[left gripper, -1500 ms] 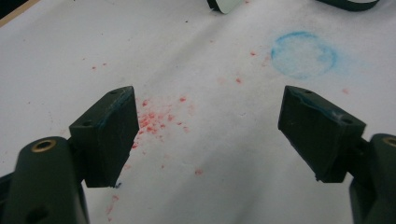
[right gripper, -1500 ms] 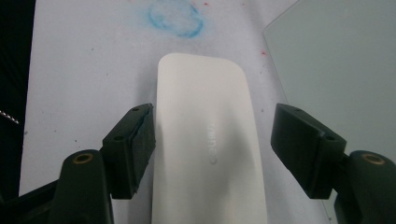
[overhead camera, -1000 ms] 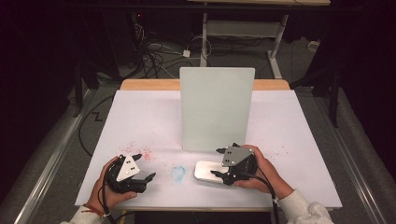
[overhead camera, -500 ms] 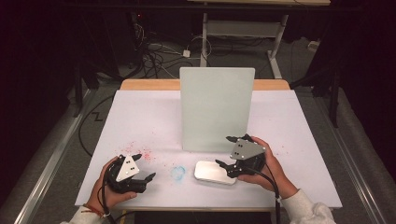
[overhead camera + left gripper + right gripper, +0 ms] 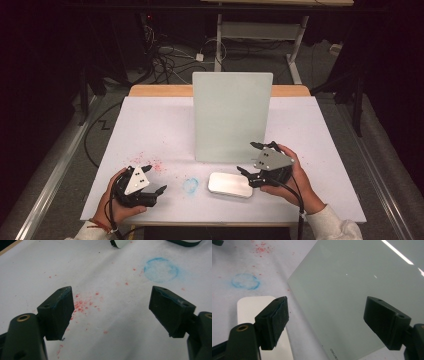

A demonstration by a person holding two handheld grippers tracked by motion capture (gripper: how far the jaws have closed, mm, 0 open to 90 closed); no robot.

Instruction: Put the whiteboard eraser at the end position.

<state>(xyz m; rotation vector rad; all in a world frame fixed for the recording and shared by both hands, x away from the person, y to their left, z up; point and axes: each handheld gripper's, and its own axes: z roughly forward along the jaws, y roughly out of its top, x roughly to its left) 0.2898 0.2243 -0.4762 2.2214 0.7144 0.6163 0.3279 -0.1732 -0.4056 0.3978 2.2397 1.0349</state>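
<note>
The right gripper (image 5: 252, 161) is open, with its jaws wide apart and nothing between them. It hovers at the right end of the white eraser block (image 5: 230, 184), which lies flat on the white table cover (image 5: 150, 130) near the front edge. In the high view the block lies at about 8 o'clock from this gripper, just beside its lower jaw; whether they touch cannot be told. The long axis of the block runs from 9 o'clock to 3 o'clock, tilted a little, so its right short end points toward the right hand.

The frosted glass board (image 5: 232, 116) stands upright just behind, at 12 o'clock from the block. In the right gripper view the jaws look toward the board (image 5: 352, 290), with the block (image 5: 249, 307) at lower left.

The left gripper (image 5: 154, 179) is also open and empty, at 9 o'clock from the block and well apart, beyond the blue ring mark (image 5: 190, 185). The right hand is clearly the nearer one for a grasp.
</note>
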